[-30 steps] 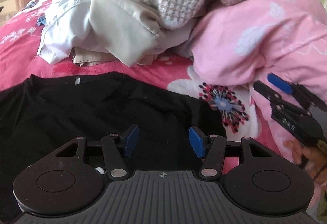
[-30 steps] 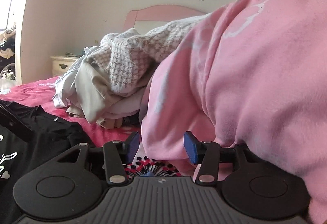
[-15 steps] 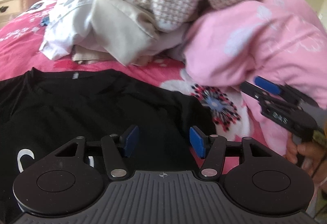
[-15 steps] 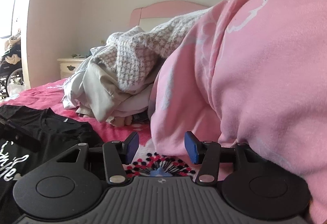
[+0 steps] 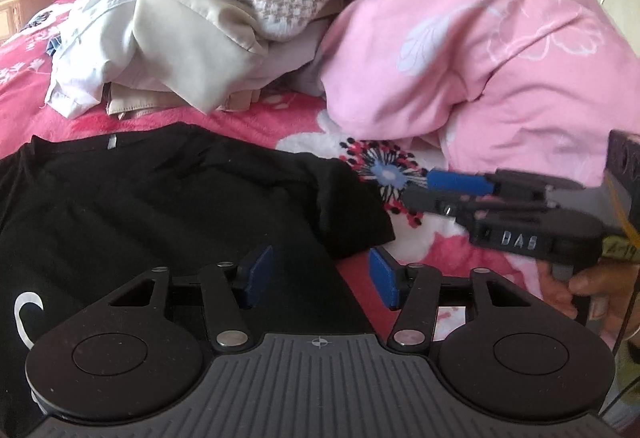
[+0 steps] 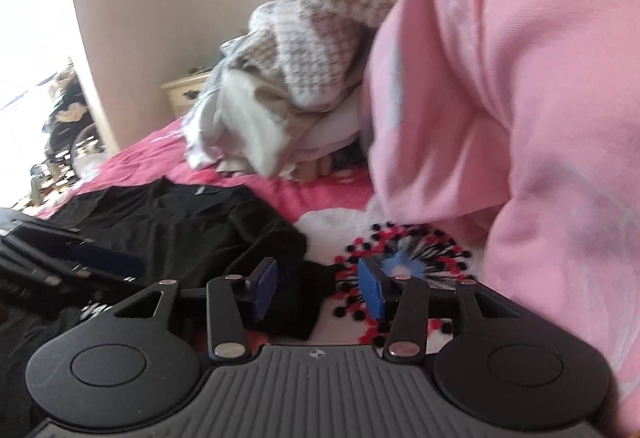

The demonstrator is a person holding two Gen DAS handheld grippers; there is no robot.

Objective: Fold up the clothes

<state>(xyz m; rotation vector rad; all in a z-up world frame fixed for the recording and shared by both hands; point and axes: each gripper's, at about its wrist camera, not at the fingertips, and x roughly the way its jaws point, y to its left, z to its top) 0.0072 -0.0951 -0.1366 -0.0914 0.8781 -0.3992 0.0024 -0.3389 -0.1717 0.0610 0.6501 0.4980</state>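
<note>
A black T-shirt (image 5: 168, 198) lies flat on the pink floral bed (image 5: 24, 106), its sleeve (image 6: 276, 250) nearest the right gripper (image 6: 318, 292). Both grippers' fingers are released, the right's just narrowing on nothing. A pink quilt (image 5: 480, 58) and heaped clothes (image 5: 208, 10) crowd behind. Only the right view shows the nightstand (image 6: 186, 92); the left gripper (image 5: 322, 276) hovers over the shirt.

We see our left black plastic two-finger gripper (image 5: 320, 275) with blue rectangular pads, ribbed grey housing, round black discs and silver screws; our right black gripper (image 6: 318, 287) looks alike, its side stamped with pale letters "DAS" beside a yellow label; fingers (image 5: 560, 284) wrap its handle.
</note>
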